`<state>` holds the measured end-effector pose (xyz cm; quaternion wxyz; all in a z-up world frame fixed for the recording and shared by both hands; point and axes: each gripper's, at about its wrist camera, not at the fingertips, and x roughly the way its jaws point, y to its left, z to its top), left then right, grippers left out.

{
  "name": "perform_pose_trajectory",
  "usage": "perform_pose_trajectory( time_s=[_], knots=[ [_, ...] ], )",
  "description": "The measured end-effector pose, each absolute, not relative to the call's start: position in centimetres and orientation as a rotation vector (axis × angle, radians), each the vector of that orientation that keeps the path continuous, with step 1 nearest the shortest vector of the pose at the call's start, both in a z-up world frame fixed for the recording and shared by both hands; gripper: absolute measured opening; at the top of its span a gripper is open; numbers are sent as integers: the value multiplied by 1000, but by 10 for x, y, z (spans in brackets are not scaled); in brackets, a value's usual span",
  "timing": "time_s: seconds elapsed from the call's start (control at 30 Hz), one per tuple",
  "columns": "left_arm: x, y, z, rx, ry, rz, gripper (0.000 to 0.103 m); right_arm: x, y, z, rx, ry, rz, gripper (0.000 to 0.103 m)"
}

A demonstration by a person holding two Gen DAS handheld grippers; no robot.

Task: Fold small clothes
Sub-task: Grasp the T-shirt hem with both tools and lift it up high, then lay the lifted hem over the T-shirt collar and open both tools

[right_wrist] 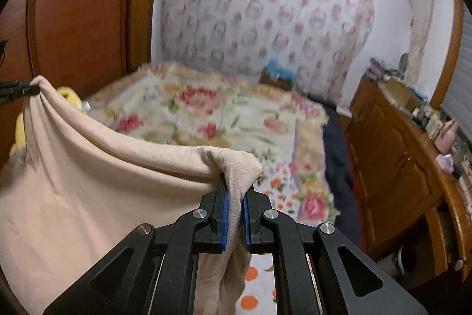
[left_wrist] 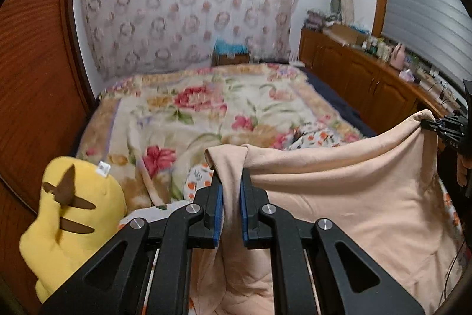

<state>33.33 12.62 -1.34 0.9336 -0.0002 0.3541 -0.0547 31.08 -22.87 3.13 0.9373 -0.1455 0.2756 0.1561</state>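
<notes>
Holding the peach garment stretched across the lower frame, the left gripper and right gripper each pinch an upper corner, jaws narrow on cloth. The person should probably keep the top edge taut and level, lowering it flat onto the floral blanket.

Peach garment: soft matt knit cloth, smooth, draping in folds. Left hand-held gripper: matt black plastic links, shiny metal rivets, ribbed blue pads. Floral blanket: plush, fuzzy cloth. Yellow plush toy: velvety fabric. Cabinets: glossy varnished wood. Wall curtain: thin printed cloth.
</notes>
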Motion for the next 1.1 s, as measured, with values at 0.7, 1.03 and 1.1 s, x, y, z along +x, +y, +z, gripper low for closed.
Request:
perform_pose_trajectory(
  time_s=[0.7, 1.03, 1.1],
  knots=[
    [356, 132, -46, 38, 790, -157, 63, 382, -226, 16, -229, 700, 329, 37],
    [276, 126, -57, 70, 844, -195, 77, 300, -245, 19, -103, 678, 366, 55],
    [264, 123, -68, 86, 872, -198, 77, 278, -246, 16, -100, 694, 372, 55]
  ],
)
